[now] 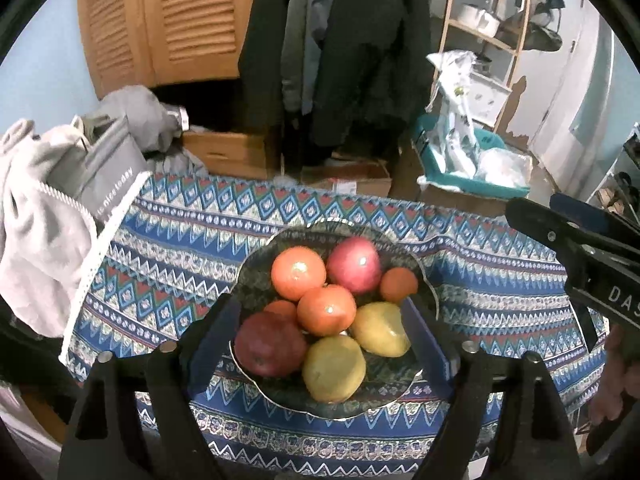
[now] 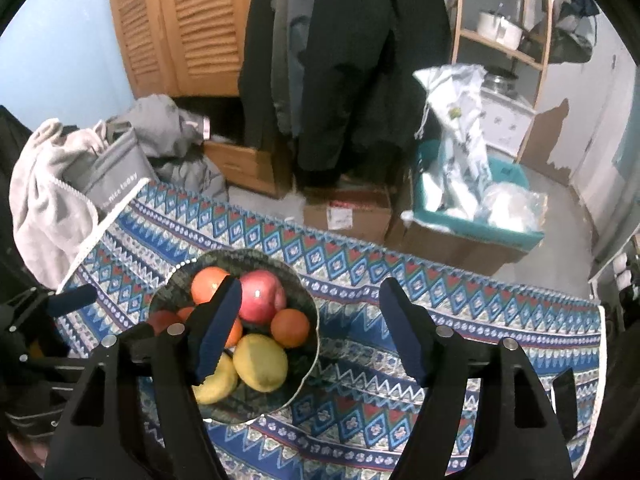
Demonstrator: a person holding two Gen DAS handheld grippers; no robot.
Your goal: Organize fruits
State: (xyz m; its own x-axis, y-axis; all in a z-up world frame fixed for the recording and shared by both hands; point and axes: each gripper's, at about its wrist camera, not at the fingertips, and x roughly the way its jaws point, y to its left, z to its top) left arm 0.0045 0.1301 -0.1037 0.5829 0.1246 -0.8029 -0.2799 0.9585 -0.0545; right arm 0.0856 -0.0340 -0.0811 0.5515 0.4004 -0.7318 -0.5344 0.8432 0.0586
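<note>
A dark patterned bowl stands on the blue patterned tablecloth. It holds several fruits: oranges, a pink-red apple, a dark red apple and two yellow fruits. My left gripper hangs open above the bowl, with the fruit lying below its spread fingers. My right gripper is open too, above the bowl's right rim and the cloth. Neither holds anything. Each gripper shows at the edge of the other's view.
A grey bag and a pale towel lie at the table's left end. Beyond the far edge are cardboard boxes, a teal bin with plastic bags, hanging coats and a wooden shelf.
</note>
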